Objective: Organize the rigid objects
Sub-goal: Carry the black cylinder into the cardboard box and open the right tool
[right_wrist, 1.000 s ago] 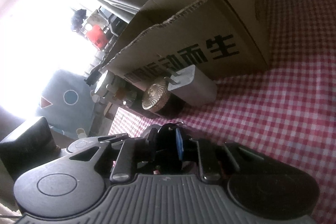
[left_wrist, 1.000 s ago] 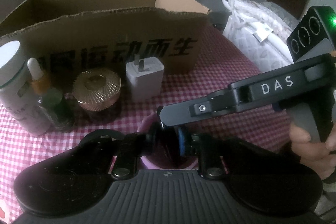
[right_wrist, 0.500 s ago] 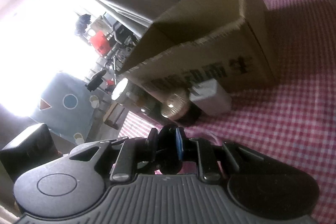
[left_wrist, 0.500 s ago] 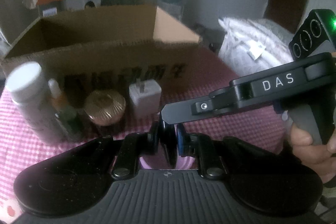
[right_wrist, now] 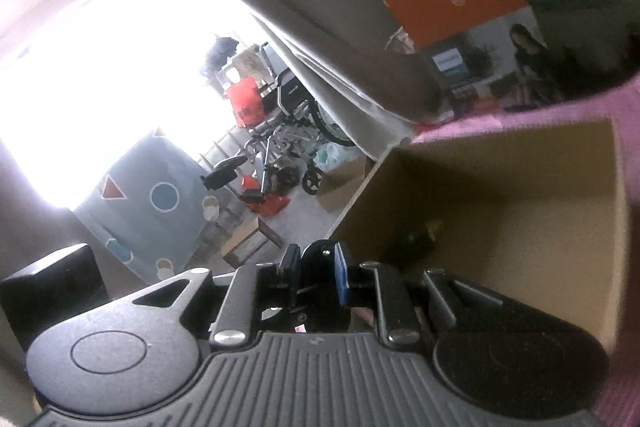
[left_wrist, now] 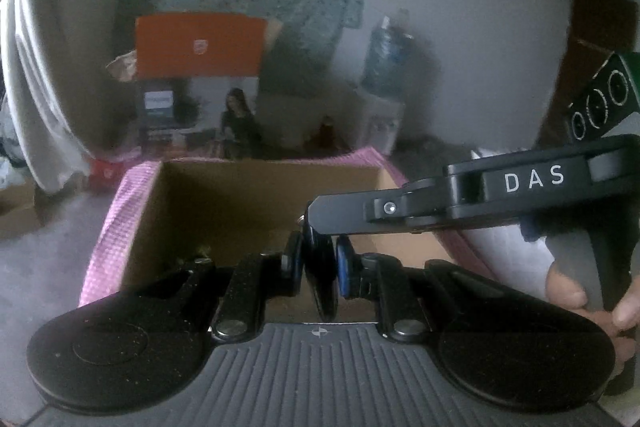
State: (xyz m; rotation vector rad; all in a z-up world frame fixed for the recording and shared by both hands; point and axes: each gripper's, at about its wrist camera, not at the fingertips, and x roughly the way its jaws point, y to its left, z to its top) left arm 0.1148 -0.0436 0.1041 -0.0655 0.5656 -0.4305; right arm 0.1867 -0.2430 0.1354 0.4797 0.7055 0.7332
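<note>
A dark, disc-shaped object (left_wrist: 320,267), blurred and not identifiable, stands edge-on between the two grippers, above the near edge of the open cardboard box (left_wrist: 256,195). The left gripper (left_wrist: 318,269) pinches it, one black and one blue finger pad pressed against its faces. The right gripper (right_wrist: 316,277) pinches the same kind of dark disc (right_wrist: 318,263) in its own view; in the left wrist view its black finger, marked "DAS" (left_wrist: 534,182), reaches in from the right to the disc's upper edge. A hand (left_wrist: 588,303) grips the right gripper's handle at the frame's right edge. The box rests on a pink checked cloth (left_wrist: 116,215) covering the counter; a small dark item (right_wrist: 420,239) lies inside, indistinct. Behind the box stand an orange-topped carton (left_wrist: 200,47) and a water bottle (left_wrist: 384,63). The right wrist view shows a curtain (right_wrist: 320,39) and a bright window (right_wrist: 100,79).
</note>
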